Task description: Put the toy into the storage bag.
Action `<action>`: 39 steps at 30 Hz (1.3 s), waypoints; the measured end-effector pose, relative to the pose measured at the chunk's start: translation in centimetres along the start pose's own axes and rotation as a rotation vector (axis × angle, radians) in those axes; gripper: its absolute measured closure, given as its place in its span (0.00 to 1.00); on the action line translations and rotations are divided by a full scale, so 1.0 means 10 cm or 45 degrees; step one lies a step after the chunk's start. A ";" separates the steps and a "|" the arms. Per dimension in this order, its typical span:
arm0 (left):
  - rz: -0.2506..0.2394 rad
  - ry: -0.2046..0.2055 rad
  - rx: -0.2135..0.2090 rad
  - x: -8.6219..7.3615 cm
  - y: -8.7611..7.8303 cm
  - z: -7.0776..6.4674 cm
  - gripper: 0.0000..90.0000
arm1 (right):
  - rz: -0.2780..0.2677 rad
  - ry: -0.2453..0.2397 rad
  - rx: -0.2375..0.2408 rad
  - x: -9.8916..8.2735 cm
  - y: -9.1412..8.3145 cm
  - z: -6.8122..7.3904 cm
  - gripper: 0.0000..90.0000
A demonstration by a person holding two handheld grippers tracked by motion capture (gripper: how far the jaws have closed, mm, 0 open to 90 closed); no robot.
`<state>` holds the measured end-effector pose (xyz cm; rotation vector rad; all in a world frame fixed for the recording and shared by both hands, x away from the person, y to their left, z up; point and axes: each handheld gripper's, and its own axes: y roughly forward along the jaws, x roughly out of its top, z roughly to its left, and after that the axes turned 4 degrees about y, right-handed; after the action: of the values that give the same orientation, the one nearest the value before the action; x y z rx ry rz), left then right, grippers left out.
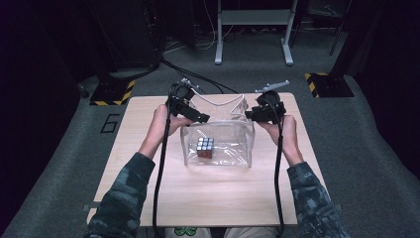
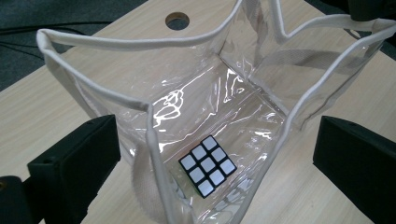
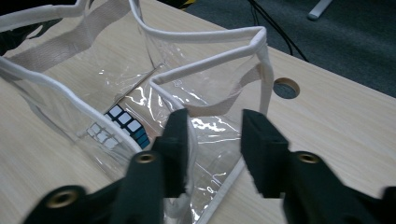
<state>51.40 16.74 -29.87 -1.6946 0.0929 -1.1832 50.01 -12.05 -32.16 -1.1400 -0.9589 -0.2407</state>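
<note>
A clear plastic bag with white piping [image 1: 232,143] stands open in the middle of the wooden table [image 1: 208,198]. A cube puzzle with white stickers on top [image 1: 205,147] lies on the bag's floor. My left gripper [image 1: 192,116] is at the bag's left upper rim and my right gripper [image 1: 253,115] at its right upper rim. In the left gripper view the jaws stand wide apart around a corner of the bag [image 2: 126,44], with the cube [image 2: 208,165] below. In the right gripper view my right gripper [image 3: 212,135] is open, its left jaw against the bag's rim [image 3: 205,37]; the cube [image 3: 123,122] shows through the wall.
The table has a round cable hole [image 2: 177,20] beyond the bag. On the grey carpet behind stand two yellow-and-black striped bases [image 1: 114,91] [image 1: 327,84] and a white frame's legs [image 1: 252,29]. Cables trail from both grippers along the person's forearms.
</note>
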 end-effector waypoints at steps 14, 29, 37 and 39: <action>-0.061 0.014 0.031 -0.27 -0.28 0.04 0.00 | -0.047 0.004 0.000 -0.01 -0.18 0.00 0.12; -0.082 0.010 0.078 -0.68 -0.44 0.09 0.00 | -0.079 -0.042 -0.019 -0.23 -0.42 0.01 0.06; -0.076 0.006 0.106 -0.89 -0.47 0.11 0.00 | -0.113 -0.046 -0.040 -0.40 -0.58 0.01 0.06; -0.069 0.007 0.111 -0.97 -0.47 0.11 0.00 | -0.122 -0.042 -0.049 -0.45 -0.62 0.00 0.06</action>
<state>45.11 25.15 -32.62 -1.6260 -0.0013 -1.2153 43.50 -16.08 -31.40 -1.1373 -1.0433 -0.3193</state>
